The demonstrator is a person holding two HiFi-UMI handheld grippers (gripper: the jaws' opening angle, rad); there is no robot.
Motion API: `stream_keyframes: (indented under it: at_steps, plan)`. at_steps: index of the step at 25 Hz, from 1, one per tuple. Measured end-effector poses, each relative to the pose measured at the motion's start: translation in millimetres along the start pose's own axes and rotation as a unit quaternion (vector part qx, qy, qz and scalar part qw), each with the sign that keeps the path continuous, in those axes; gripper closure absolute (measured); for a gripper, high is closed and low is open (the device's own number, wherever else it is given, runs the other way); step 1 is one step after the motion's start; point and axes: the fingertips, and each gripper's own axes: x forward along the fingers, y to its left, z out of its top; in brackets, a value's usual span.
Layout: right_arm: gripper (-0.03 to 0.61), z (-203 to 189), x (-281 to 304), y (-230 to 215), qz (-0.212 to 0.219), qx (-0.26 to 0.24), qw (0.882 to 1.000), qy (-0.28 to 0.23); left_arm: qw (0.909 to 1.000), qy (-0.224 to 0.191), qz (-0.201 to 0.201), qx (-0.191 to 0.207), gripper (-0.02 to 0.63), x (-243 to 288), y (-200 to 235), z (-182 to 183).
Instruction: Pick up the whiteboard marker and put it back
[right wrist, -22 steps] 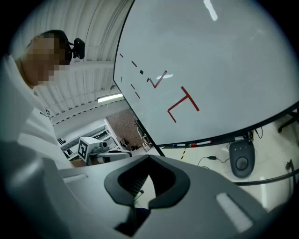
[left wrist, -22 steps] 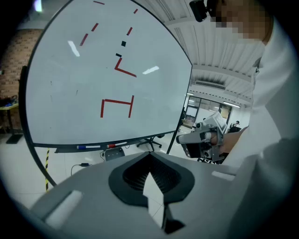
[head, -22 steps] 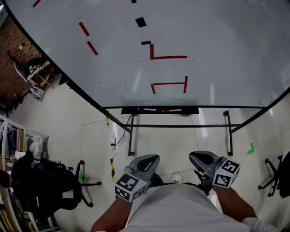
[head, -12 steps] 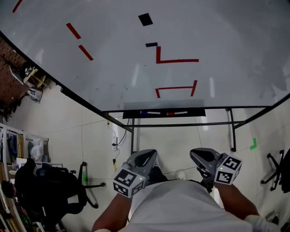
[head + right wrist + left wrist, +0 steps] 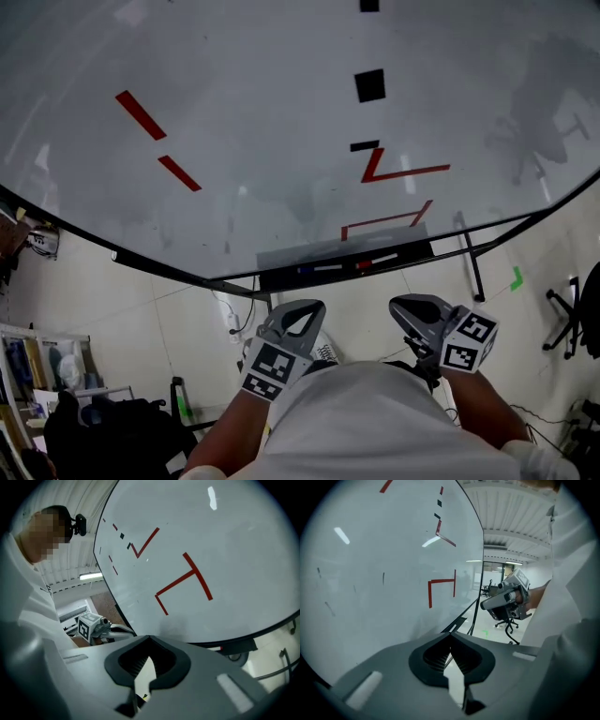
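Both tools are clenched with nothing between the jaws. The left tool (image 5: 302, 311) and the right tool (image 5: 412, 310) stay low against the person's white shirt (image 5: 375, 422), as they were a moment earlier. Since then the scene in the head view has slid down and tilted: the whiteboard (image 5: 281, 112) now fills more of it, and its marker tray (image 5: 281, 278) runs aslant rather than level.

Two whiteboard markers lie end to end in that tray, a blue-capped marker (image 5: 317, 270) and a red-capped marker (image 5: 373, 262), well apart from both tools. Bare floor lies between the tools and the tray.

Red bracket lines (image 5: 384, 220) and a black square (image 5: 369, 85) mark the board. An office chair (image 5: 112, 441) stands at lower left, and a green floor mark (image 5: 517, 278) lies to the right.
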Motion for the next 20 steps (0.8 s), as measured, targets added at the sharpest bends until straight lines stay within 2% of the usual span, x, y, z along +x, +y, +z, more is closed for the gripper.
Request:
stream_keyframes:
  at_steps: [4,9,13,20]
  plan:
    - [0.577,16,19,1,-0.027,-0.015,0.999,-0.014,0.9990,0.004,-0.022,0.038,0.597,2,16,-1]
    - [0.577,29,28,0,-0.036,-0.019,0.999,-0.026,0.9964,0.015,-0.010,0.083,0.597,7,32,-7]
    - [0.577,26,28,-7,-0.029,-0.005,0.999,-0.015,0.9943,0.023,0.005,0.104,0.595,14,38,-8]
    - [0.577,20,27,-12,0.007,-0.003,1.000,0.015,0.9868,0.056,0.041,0.146,0.591,31,42,-10]
